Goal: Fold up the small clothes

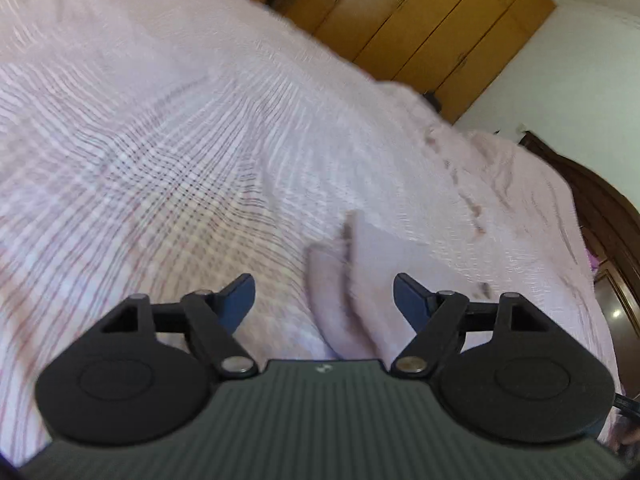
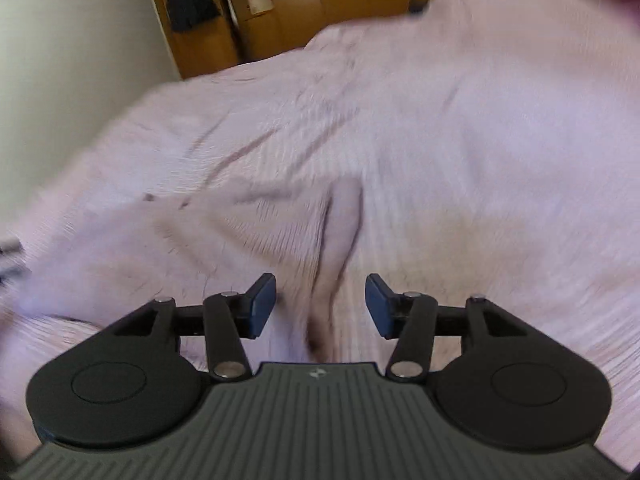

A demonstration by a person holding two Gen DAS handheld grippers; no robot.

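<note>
Left gripper (image 1: pixel 324 300) and right gripper (image 2: pixel 321 306) are held spread and empty above a pale garment (image 1: pixel 360 280) laid on a bedspread (image 1: pixel 160 140)

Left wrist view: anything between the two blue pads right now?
Nothing gripped. The left gripper stands open; through the gap shows the small pale garment, blurred, lying on the checked bedspread beyond the pads.
</note>
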